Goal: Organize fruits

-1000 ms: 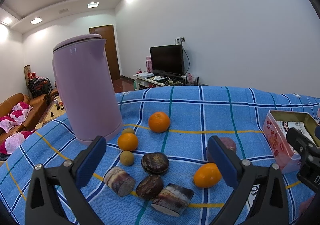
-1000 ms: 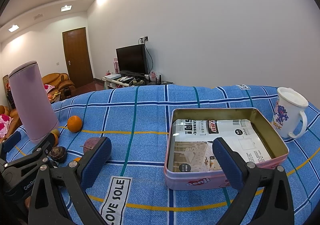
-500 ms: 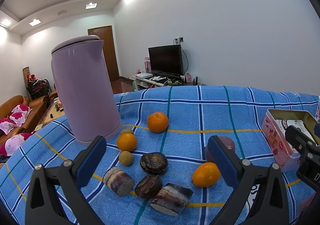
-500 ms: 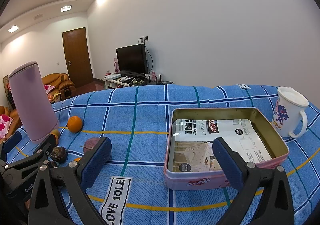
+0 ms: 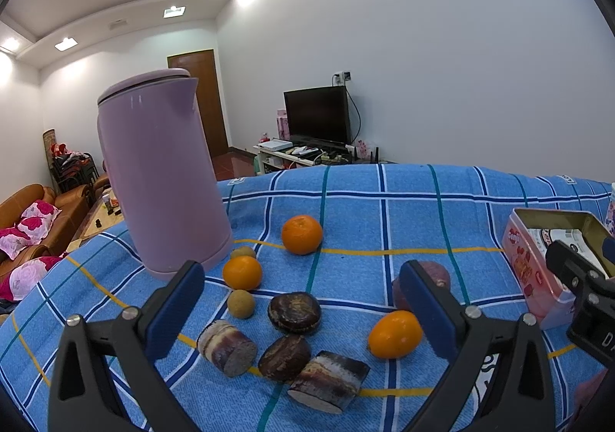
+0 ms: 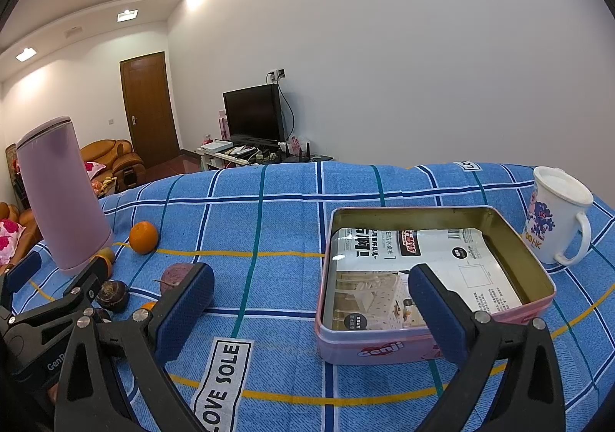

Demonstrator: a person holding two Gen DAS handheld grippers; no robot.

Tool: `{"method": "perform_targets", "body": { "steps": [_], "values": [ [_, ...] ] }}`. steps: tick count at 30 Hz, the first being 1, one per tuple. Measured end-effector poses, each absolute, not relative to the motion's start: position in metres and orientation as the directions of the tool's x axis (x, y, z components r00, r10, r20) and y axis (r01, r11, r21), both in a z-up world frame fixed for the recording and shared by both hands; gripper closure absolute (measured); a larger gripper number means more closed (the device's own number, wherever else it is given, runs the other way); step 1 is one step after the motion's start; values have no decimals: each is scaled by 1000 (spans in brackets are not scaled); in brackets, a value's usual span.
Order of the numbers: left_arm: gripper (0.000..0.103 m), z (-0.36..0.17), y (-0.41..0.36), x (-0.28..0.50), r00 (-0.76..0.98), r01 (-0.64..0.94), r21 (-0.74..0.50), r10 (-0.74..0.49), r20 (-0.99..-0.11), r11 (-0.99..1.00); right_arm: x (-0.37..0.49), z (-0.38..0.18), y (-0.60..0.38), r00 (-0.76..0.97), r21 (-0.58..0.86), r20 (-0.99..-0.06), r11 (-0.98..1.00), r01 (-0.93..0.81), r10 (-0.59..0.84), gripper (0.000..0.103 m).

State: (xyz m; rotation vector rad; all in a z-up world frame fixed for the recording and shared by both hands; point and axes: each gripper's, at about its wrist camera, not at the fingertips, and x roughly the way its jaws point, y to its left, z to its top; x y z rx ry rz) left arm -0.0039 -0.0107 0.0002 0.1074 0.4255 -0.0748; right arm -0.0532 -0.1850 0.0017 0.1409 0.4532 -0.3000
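Both tools are released and empty: the left tool (image 5: 300,309) frames the fruits (image 5: 294,313) clustered at lower centre on the blue checked surface (image 5: 384,224), and the right tool (image 6: 311,309) faces the tin (image 6: 538,278), apparently holding only a printed packet.

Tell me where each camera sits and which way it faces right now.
Left wrist: on the left gripper, low over the blue cloth, facing the fruit pile and purple kettle; its own open fingers show, with the right gripper at the edge.
Right wrist: on the right gripper, facing the pink tin and mug; open fingers, left gripper beside.
Shared: kettle, tin, far orange.
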Motion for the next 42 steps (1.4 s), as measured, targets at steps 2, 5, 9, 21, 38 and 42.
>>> {"method": "perform_targets", "body": {
  "steps": [2, 5, 9, 21, 38, 42],
  "values": [
    [0, 0, -11, -4, 908, 95, 89, -50, -415, 991, -53, 2, -185, 856, 67, -451, 946, 316, -254, 1],
    [0, 0, -12, -4, 909, 97, 90, -51, -414, 991, -53, 1, -185, 855, 65, -451, 946, 316, -255, 1],
    [0, 0, -13, -6, 909, 102, 93, -55, -412, 990, -53, 1, -185, 855, 65, -452, 947, 315, -254, 1],
    [0, 5, 18, 7, 922, -29, 224, 112, -370, 974, -52, 0, -174, 865, 46, -456, 965, 259, -210, 1],
    [0, -6, 72, 38, 831, -140, 175, 212, -514, 975, -15, -22, -96, 761, 188, -600, 968, -166, 247, 14],
    [0, -9, 78, 39, 820, -174, 202, 256, -512, 964, 5, -30, -62, 714, 108, -652, 964, -244, 254, 14]
  ]
}}
